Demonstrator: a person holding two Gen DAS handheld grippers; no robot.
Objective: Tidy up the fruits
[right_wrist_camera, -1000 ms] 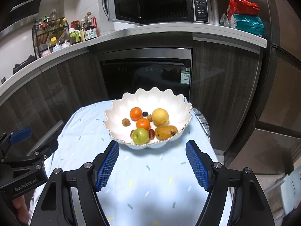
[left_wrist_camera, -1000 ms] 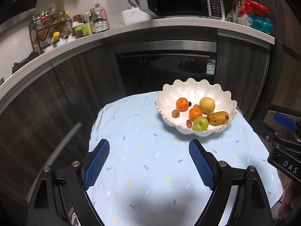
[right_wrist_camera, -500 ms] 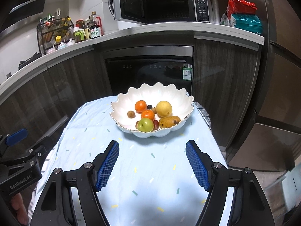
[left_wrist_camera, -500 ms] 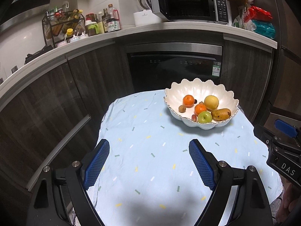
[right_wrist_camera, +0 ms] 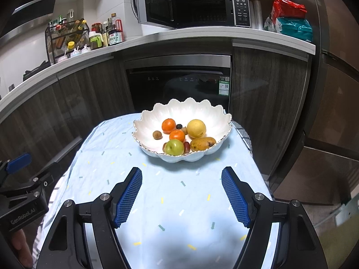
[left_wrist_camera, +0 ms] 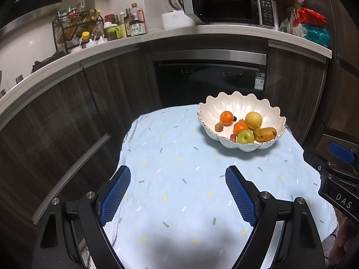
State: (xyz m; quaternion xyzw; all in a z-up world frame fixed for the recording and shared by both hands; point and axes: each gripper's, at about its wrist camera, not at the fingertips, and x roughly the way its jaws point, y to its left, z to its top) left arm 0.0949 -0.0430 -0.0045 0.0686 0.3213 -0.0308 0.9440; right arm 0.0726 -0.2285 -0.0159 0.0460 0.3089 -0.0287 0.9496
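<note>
- Here the white scalloped bowl (right_wrist_camera: pixel 182 121) sits at the far end of the worktop (right_wrist_camera: pixel 170 201), holding all the fruit, well ahead of both grippers.
- Left gripper (left_wrist_camera: pixel 178 192): fingers spread wide, empty.
- Right gripper (right_wrist_camera: pixel 181 192): likewise spread and empty.
- The green apple (right_wrist_camera: pixel 174 147) partly hides a small reddish fruit (right_wrist_camera: pixel 187 146); a tiny dark fruit (right_wrist_camera: pixel 179 126) is hard to identify.

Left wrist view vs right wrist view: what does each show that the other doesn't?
Left wrist only: the right gripper's body at the frame's right edge, marked DAS, and the white appliance beside the microwave.

Right wrist only: the left gripper's body at the left edge, marked GenRobot.AI, and the microwave's door seen swung open.

Both: the white scalloped bowl holding the fruit, including the green apple and mango, on the blue tablecloth. Each view's own fingers are spread wide, holding nothing.
</note>
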